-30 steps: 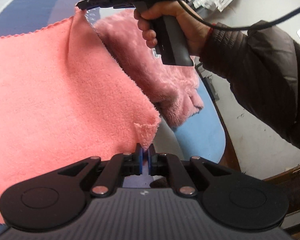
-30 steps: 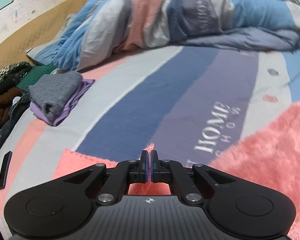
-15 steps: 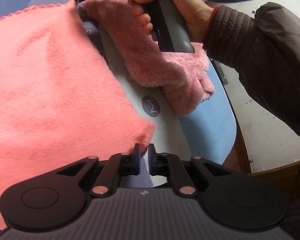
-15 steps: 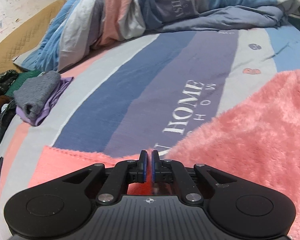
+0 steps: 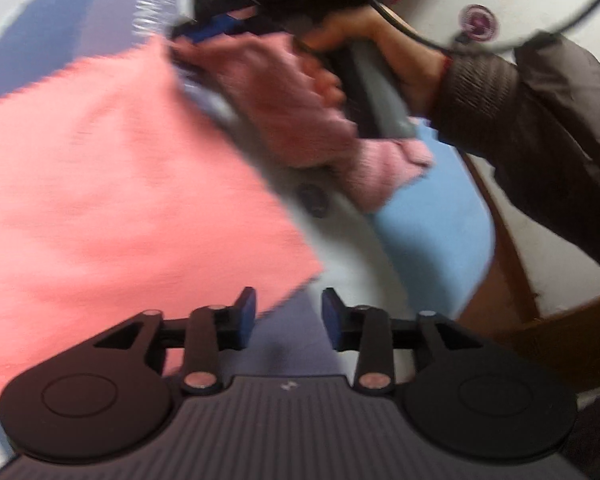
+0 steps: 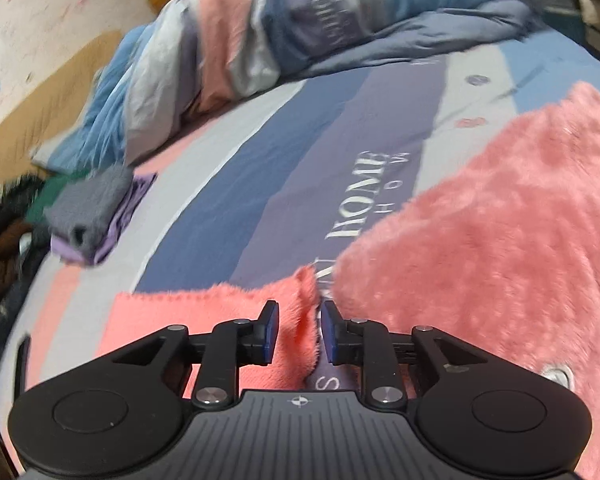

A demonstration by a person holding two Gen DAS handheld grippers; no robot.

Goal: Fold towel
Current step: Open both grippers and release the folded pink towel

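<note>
The salmon-pink towel lies spread flat on the striped bed sheet. My left gripper hangs just off its near corner. Its jaws are opening, with only bare sheet between them. At the towel's far corner a hand holds my right gripper, blurred in the left wrist view. In the right wrist view my right gripper has its jaws opening too. The towel pokes a loose, upturned corner between the pads, which do not press on it.
A fluffy pink cloth lies right of the towel, close to the right gripper. A crumpled duvet is heaped at the far end. Folded grey and purple clothes sit at the left. The bed's edge and wooden frame are at the right.
Both grippers went from shut on the towel's corners to open and let them go. The towel, lifted before, now rests flat on the sheet. The right gripper came down toward the bed.
</note>
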